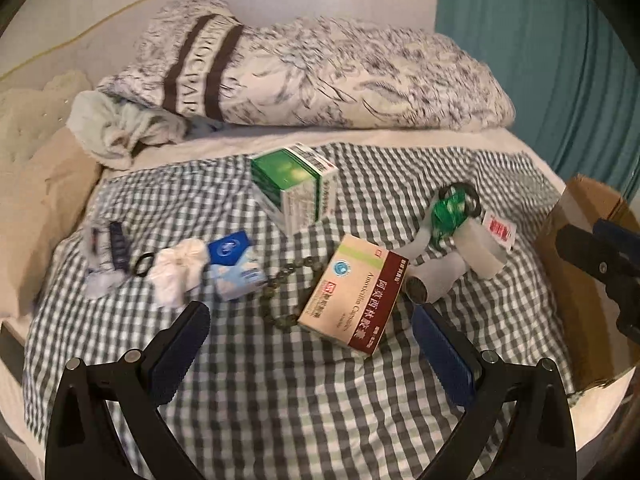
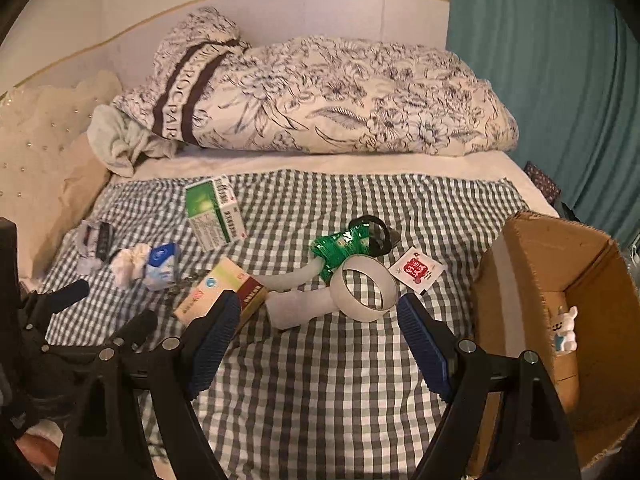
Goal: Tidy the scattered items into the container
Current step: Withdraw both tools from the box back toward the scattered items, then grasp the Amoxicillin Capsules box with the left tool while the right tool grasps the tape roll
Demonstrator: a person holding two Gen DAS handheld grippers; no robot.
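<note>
Small items lie scattered on a checked cloth [image 1: 280, 380]. Among them are a green-white box [image 1: 296, 184], a beige and maroon medicine box [image 1: 352, 292], a bead bracelet [image 1: 280, 280], a blue tissue pack [image 1: 236, 268] and a crumpled tissue [image 1: 176, 272]. Further right lie a white tape ring [image 2: 368, 292], a white tube [image 2: 300, 308], a green wrapped bundle [image 2: 340, 250] and a red-white sachet [image 2: 416, 270]. My left gripper [image 1: 310, 310] hangs open above the medicine box. My right gripper [image 2: 319, 302] is open above the tube and ring. The cardboard box [image 2: 560, 264] stands at the right.
A folded floral duvet [image 2: 320, 108] lies along the back of the bed, with a padded headboard [image 2: 36, 152] at the left and a teal curtain [image 2: 540, 80] at the right. A small white figure [image 2: 566, 328] sits inside the cardboard box. A black hair tie [image 1: 144, 264] lies by the tissue.
</note>
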